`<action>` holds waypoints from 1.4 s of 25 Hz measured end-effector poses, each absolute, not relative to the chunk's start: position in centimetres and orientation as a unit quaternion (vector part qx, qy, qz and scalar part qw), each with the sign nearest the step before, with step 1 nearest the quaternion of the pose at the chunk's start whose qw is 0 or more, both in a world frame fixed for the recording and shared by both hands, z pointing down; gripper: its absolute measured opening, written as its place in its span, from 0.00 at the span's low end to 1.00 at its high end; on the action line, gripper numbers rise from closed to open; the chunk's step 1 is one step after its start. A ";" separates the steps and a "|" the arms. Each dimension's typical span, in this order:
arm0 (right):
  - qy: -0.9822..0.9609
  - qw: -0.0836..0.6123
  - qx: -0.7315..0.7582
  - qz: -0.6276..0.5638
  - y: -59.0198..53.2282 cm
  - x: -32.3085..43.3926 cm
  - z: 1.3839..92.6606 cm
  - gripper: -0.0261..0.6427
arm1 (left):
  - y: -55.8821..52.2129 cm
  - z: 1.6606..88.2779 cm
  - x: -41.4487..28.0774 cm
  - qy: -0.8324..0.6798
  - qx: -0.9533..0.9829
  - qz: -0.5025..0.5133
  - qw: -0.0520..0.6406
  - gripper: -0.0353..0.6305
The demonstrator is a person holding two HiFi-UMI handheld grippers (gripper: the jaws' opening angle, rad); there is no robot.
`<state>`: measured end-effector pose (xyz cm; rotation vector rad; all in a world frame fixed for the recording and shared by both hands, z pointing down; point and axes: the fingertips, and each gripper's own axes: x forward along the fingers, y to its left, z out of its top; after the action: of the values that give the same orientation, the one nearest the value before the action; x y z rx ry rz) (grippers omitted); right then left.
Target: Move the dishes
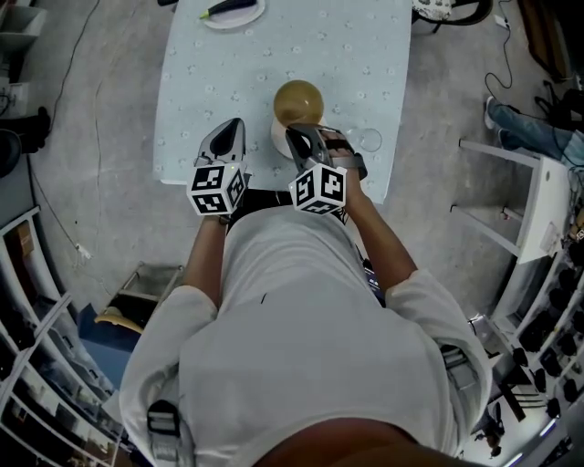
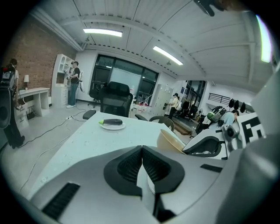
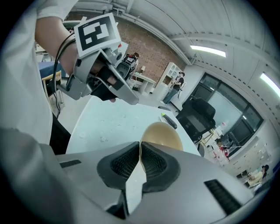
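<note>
Right gripper (image 3: 140,145) is clamped on the rim of the tan bowl (image 3: 162,133); the bowl is tilted above the table's (image 1: 196,91) near edge, forearm stretched out from the body. Left gripper (image 2: 142,149) is level just beside it, jaws together, nothing between them. Glass (image 1: 370,140) sits right of the bowl; far end, a plate (image 2: 119,127) holds a dark vegetable (image 2: 113,122).

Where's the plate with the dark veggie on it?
In the head view, the plate sits at the far end of the table, left of the middle, well beyond the yellow bowl near the person's edge.
</note>
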<state>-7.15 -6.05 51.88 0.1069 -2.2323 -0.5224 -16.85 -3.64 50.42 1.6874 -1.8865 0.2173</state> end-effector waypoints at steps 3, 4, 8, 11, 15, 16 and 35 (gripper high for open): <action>-0.887 0.405 0.058 -0.215 -6.9 -7.7 50.8 0.06 | -4.2 49.7 -17.4 -0.707 0.642 0.080 0.287 0.08; -0.886 0.403 0.061 -0.221 -7.2 -7.8 50.7 0.06 | -4.4 49.5 -17.6 -0.706 0.644 0.080 0.284 0.08; -0.885 0.397 0.067 -0.236 -7.8 -8.3 50.3 0.06 | -4.8 49.0 -18.2 -0.706 0.646 0.076 0.280 0.08; -0.884 0.398 0.062 -0.237 -7.4 -9.0 50.0 0.06 | -4.4 49.0 -18.7 -0.710 0.642 0.072 0.281 0.08; -0.884 0.395 0.038 -0.246 -6.2 -10.5 49.9 0.06 | -2.6 49.2 -19.9 -0.725 0.624 0.065 0.286 0.08; -0.884 0.394 0.030 -0.248 -5.8 -11.0 50.0 0.06 | -2.0 49.2 -20.3 -0.730 0.617 0.063 0.287 0.08; -0.864 0.362 -0.145 -0.319 3.2 -19.8 52.3 0.06 | 11.4 51.3 -26.9 -0.827 0.462 0.018 0.321 0.08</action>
<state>-19.83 3.18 52.26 -0.3737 -2.2254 -0.8212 -26.91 11.41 51.33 1.2131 -2.1716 0.0474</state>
